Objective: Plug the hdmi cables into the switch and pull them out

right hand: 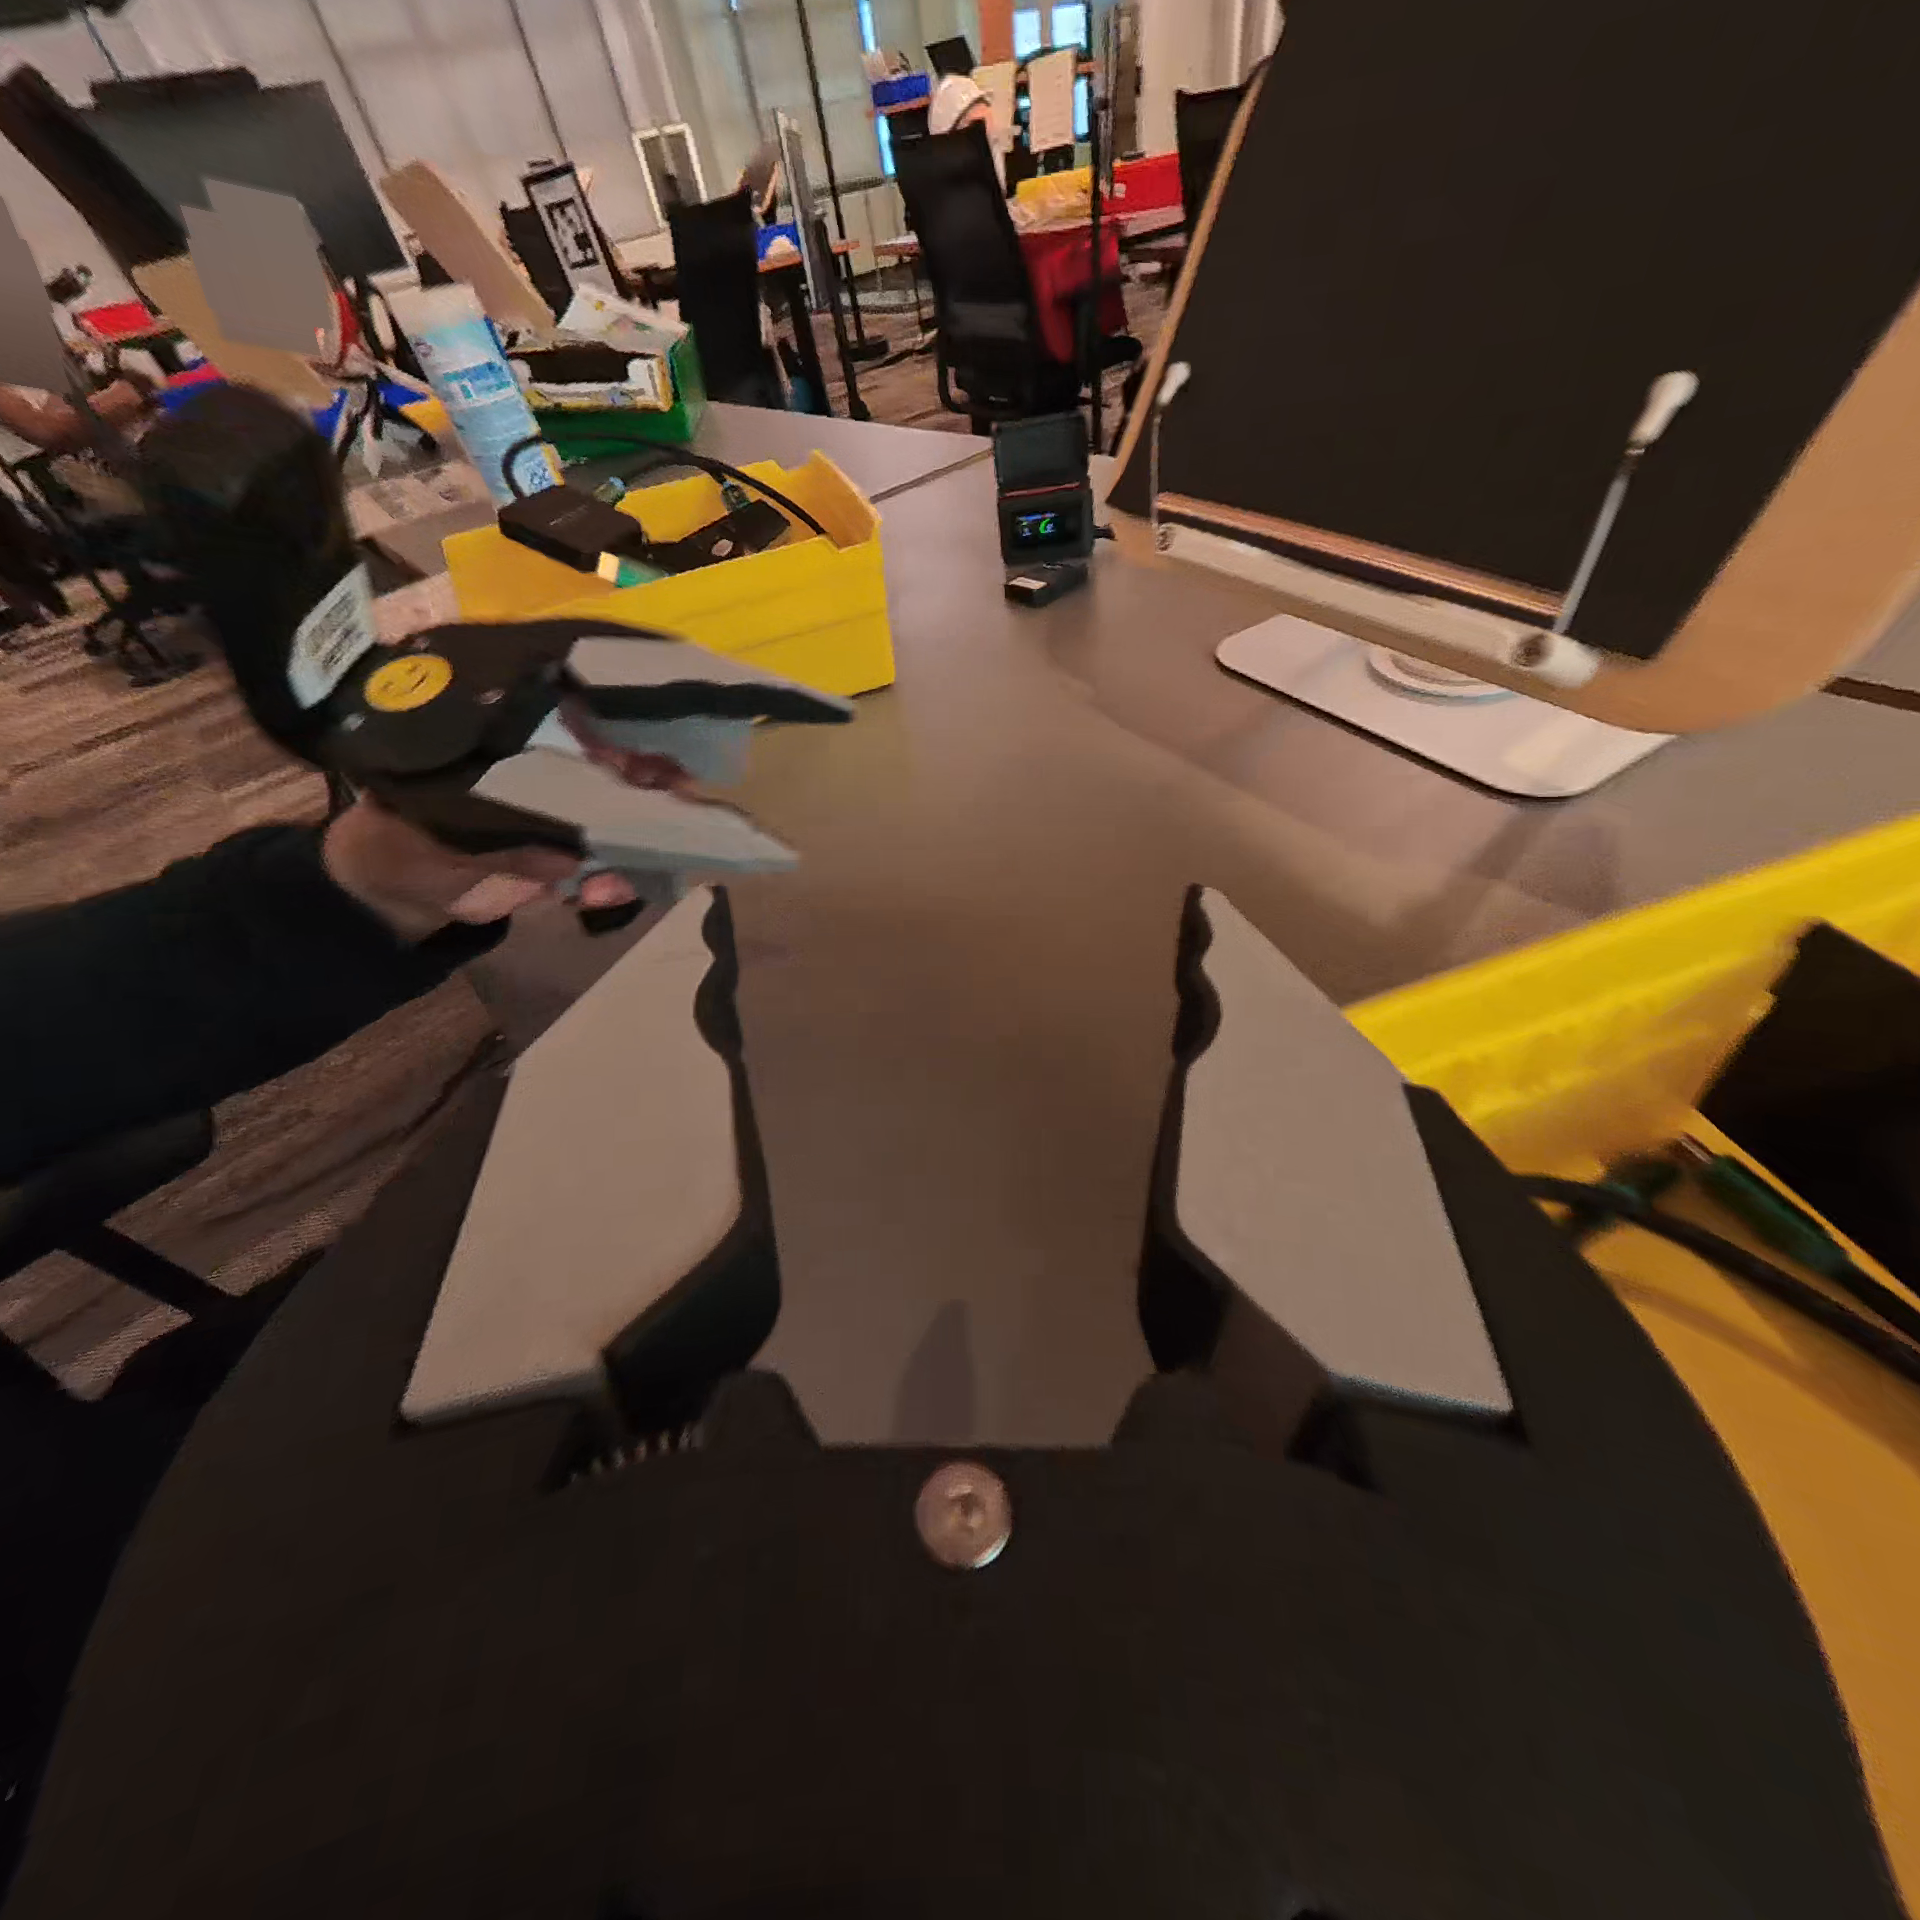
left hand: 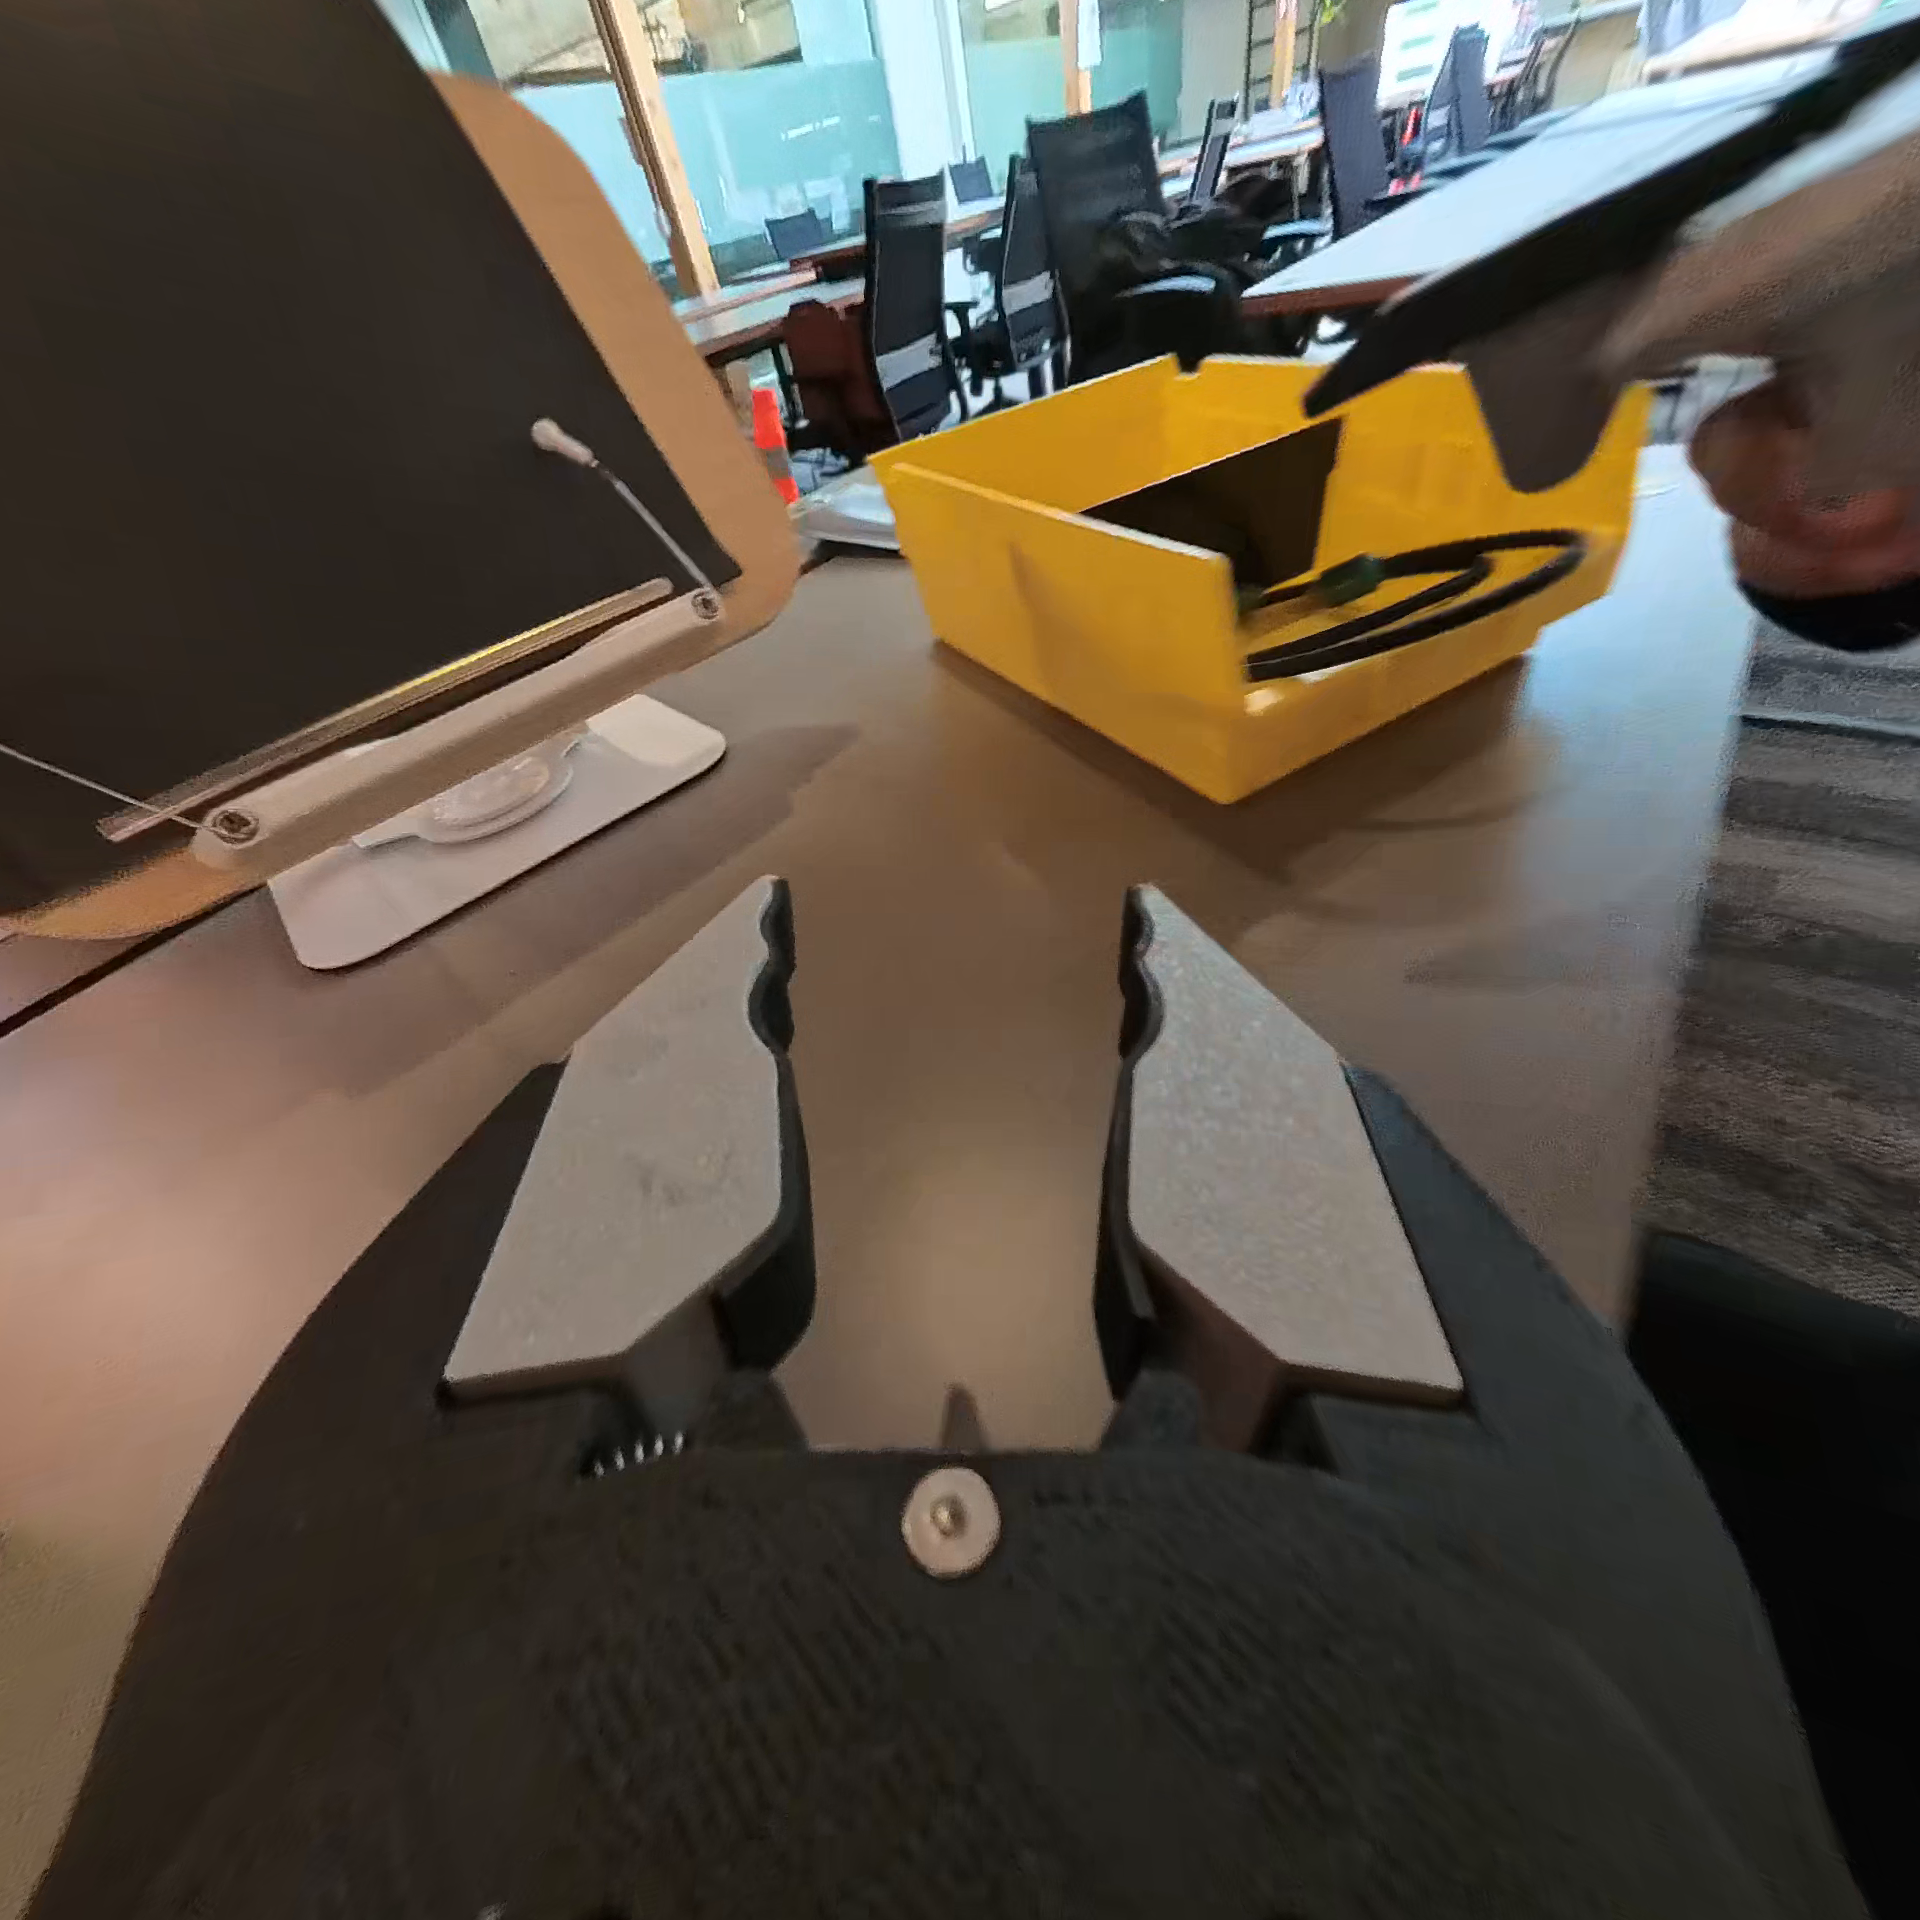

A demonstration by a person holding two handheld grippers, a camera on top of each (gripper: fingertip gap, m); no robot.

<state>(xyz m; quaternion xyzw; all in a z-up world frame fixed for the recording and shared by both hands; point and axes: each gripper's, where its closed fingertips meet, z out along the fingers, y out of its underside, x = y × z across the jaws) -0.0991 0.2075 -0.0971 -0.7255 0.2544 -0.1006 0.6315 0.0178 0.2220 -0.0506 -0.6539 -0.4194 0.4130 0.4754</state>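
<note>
Both grippers hover empty above the brown table (left hand: pixel 935 790).

Leftmost, the left gripper (left hand: pixel 954 966) gapes, released; rightward, the black, floppy HDMI cable (left hand: pixel 1434 603) lies coiled in the yellow plastic bin (left hand: pixel 1070 634). Best pinched at its stiff plug, I'd say. The right gripper (right hand: pixel 954 961) gapes too.

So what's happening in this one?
A person holds two grippers over a table. The left gripper and right gripper are both open and empty. A black cable and a black box lie in a yellow bin, untouched. Nothing is plugged or grasped yet; the right gripper hovers near the bin.
</note>
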